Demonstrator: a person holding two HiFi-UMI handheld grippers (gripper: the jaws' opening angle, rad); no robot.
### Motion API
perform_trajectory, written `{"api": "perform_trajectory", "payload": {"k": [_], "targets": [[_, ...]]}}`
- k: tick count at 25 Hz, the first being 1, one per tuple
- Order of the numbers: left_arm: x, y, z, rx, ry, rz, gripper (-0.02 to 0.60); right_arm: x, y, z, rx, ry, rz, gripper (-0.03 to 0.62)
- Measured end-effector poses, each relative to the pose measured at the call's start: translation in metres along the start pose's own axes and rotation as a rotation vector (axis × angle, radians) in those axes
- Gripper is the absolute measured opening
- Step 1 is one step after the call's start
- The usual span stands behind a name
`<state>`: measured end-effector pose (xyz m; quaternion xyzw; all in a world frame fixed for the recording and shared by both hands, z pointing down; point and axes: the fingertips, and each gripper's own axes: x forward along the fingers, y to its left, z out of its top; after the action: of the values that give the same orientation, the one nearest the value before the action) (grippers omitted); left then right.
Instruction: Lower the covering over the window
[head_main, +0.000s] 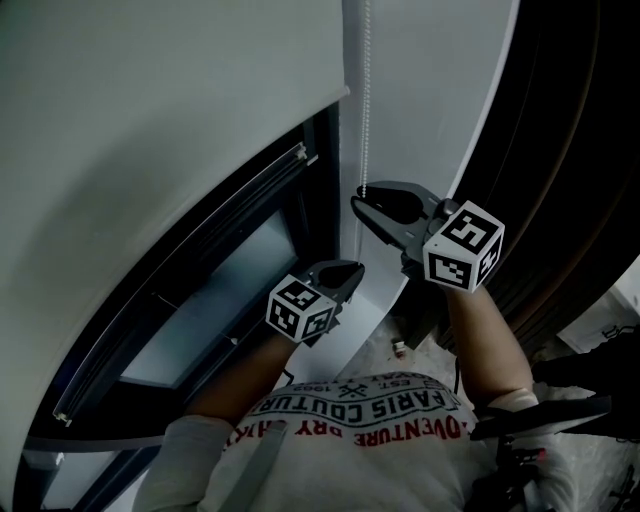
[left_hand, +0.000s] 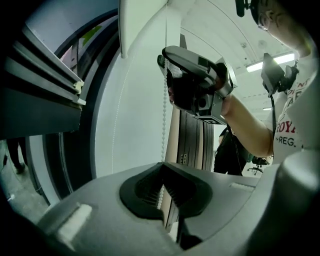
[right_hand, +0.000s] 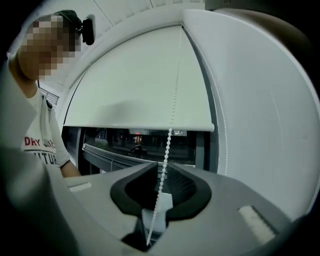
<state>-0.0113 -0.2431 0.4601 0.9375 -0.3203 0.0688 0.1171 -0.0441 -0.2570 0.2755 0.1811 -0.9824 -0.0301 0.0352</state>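
**Covering.** The white fabric roller blind (head_main: 150, 120) is part-way down. Its bottom edge crosses the dark-framed window (head_main: 220, 290), and the right gripper view shows bare glass below that edge. The task is judged incomplete.

**Control.** A white beaded pull chain (head_main: 365, 100) hangs at the right side of the window, close to the white wall.

**Left gripper** (head_main: 352, 270). This is the lower and nearer of the two. In its own view the fingers are clenched on the chain (left_hand: 163, 125), which enters where the tips meet.

**Right gripper** (head_main: 362, 200). This is the higher one. In its own view the chain (right_hand: 167, 145) runs between the fingers, which stand narrowly apart and do not appear to pinch it.

**Step in hand.** Judged to be a hand-over-hand draw on the chain.

**Recommendations.**
- Close the upper fingers squarely on the beads before the lower pair lets go.
- Pull straight down along the chain's own line. A slanting pull may drag beads off the sprocket.
- Confirm that the strand in hand lowers the blind. The pictures do not show which strand it is.
- Use short, even strokes, as beads may slip through smooth fingers.
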Motion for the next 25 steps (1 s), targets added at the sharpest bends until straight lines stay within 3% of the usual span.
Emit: {"api": "perform_trajectory", "payload": {"k": [2, 15, 25], "targets": [[0.000, -0.001, 0.000, -0.005, -0.004, -0.001, 0.009, 0.000, -0.002, 0.003, 0.006, -0.013, -0.007, 0.008], [0.006, -0.009, 0.000, -0.013, -0.035, -0.003, 0.008, -0.016, 0.002, 0.004, 0.048, -0.093, -0.023, 0.003], [0.020, -0.012, -0.042, -0.055, 0.035, 0.012, 0.008, -0.020, -0.005, -0.042, 0.070, -0.024, -0.046, 0.003]]}}
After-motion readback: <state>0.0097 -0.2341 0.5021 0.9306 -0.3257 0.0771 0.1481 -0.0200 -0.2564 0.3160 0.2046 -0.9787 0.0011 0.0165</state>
